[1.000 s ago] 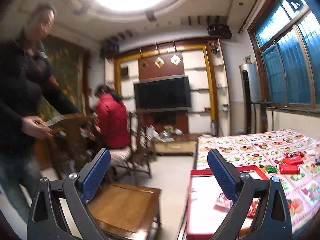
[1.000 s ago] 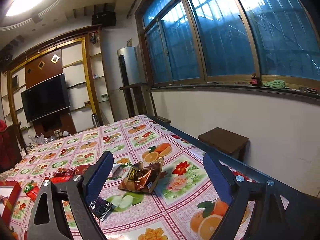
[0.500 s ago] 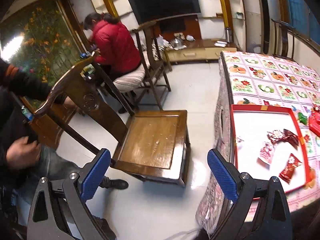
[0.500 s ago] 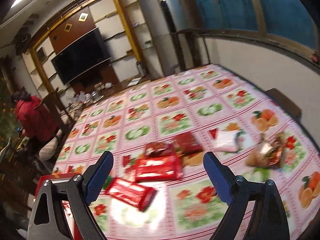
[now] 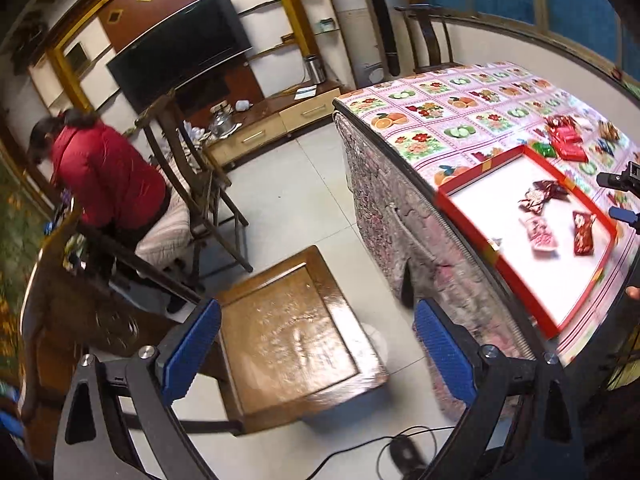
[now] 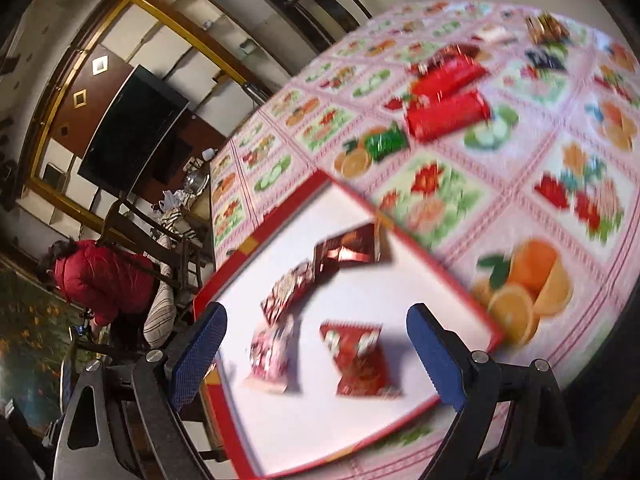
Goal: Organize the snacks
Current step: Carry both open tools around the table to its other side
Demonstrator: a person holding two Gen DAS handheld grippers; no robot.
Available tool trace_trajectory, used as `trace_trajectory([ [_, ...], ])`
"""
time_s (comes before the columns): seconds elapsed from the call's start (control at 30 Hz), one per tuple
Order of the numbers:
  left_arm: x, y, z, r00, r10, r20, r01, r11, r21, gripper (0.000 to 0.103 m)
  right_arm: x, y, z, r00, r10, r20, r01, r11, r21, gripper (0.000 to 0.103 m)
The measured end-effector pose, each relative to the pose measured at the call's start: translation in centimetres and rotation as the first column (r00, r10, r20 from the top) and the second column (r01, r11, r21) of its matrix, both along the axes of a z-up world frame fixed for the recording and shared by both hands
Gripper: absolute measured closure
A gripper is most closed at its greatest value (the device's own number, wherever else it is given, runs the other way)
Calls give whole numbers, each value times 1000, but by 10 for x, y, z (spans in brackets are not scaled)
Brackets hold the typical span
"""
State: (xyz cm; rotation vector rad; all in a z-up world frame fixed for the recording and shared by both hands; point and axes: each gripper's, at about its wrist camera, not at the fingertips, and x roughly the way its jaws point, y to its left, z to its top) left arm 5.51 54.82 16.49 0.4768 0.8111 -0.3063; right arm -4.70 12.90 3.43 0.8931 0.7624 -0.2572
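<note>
Lying under right claw [image 6: 316, 354]: snacks [image 6: 360, 360]

Table [image 6: 500, 208] under fruit-print cloth: red-rimmed tray [image 6: 404, 240], red packets [image 6: 444, 114], green wrapper [image 6: 386, 142] alongside.

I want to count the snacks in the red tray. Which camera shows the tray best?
The right wrist view: the red tray fills the middle, close up, though blurred. The left wrist view shows the same tray smaller, at the right side, with its snacks tiny.
</note>
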Motion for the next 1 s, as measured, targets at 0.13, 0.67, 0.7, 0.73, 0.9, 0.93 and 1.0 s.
trace_trajectory([
  [0.13,14,24,9,1000,27,13,-27,999,-34,6,-3,18,-23,995,-99,16,96,989,117,9],
  [0.67,28,-69,28,966,-257,12,257,965,-59,6,30,56,103,952,29,306,165,790,-590,4],
  [0.7,27,-84,23,946,-325,7,325,945,-42,6,25,62,91,969,34,247,121,804,-583,5],
  [0.73,28,-98,20,920,-392,12,392,919,-30,6,18,65,81,978,13,210,106,832,-544,5],
  [0.9,43,-155,19,748,-662,46,663,745,-78,6,-14,75,60,982,-162,98,189,849,-494,5],
  [0.93,47,-164,19,707,-705,47,706,703,-83,6,-21,75,61,976,-200,83,214,841,-497,5],
  [1.0,54,-181,19,623,-780,50,780,617,-101,6,-39,80,63,950,-307,61,295,814,-501,5],
])
